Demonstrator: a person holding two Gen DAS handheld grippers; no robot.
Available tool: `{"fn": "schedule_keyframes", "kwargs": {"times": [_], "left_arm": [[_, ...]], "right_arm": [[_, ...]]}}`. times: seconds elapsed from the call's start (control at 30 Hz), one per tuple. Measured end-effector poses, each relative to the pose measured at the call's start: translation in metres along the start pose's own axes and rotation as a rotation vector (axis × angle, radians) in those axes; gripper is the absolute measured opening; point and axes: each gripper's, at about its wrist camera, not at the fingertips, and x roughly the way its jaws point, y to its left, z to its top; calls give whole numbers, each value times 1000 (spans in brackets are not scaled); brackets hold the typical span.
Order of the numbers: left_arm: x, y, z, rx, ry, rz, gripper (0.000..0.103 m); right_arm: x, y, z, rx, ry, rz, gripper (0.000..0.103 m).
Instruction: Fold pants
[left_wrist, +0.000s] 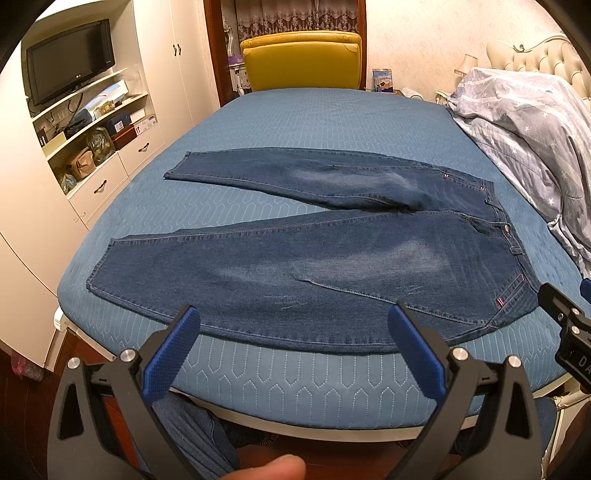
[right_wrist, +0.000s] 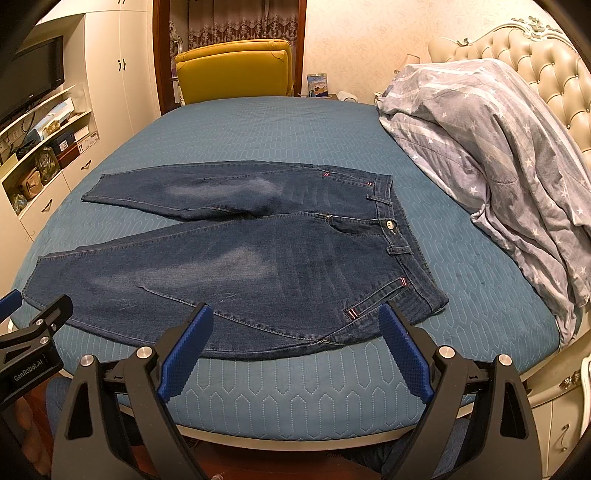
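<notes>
Dark blue jeans (left_wrist: 314, 258) (right_wrist: 240, 254) lie flat on the blue quilted bed (left_wrist: 295, 122) (right_wrist: 258, 125), waistband to the right and both legs spread apart toward the left. My left gripper (left_wrist: 293, 314) hovers open over the near edge of the front leg, with nothing between its blue pads. Further right, my right gripper (right_wrist: 295, 314) is open too, just short of the near hip and pocket; nothing is held. Each gripper shows at the edge of the other's view: the right gripper (left_wrist: 569, 325) and the left gripper (right_wrist: 33, 332).
A crumpled grey star-print duvet (left_wrist: 535, 155) (right_wrist: 498, 166) lies on the right side of the bed by the tufted headboard (right_wrist: 546, 74). A yellow chair (left_wrist: 303, 59) stands beyond the far edge. White cabinets with a TV (left_wrist: 70, 59) line the left wall.
</notes>
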Motion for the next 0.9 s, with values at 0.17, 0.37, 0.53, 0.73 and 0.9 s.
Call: {"fn": "schedule_keyframes", "kwargs": {"times": [0.17,0.37,0.53,0.73,0.9], "left_arm": [[0,0,0,0,0,0,102],[0,0,0,1,0,0,102],[0,0,-1,-1,1,1,102],[0,1,-2,-2,3,1,102],[3,0,-4,0,6,1,102]], "right_arm": [[0,0,0,-1,-1,0,88],[0,0,0,-1,-1,-1,88],[0,0,0,-1,-1,-1,88],[0,0,0,-1,-1,-1,88],[-1,0,2,0,1,2,88]]}}
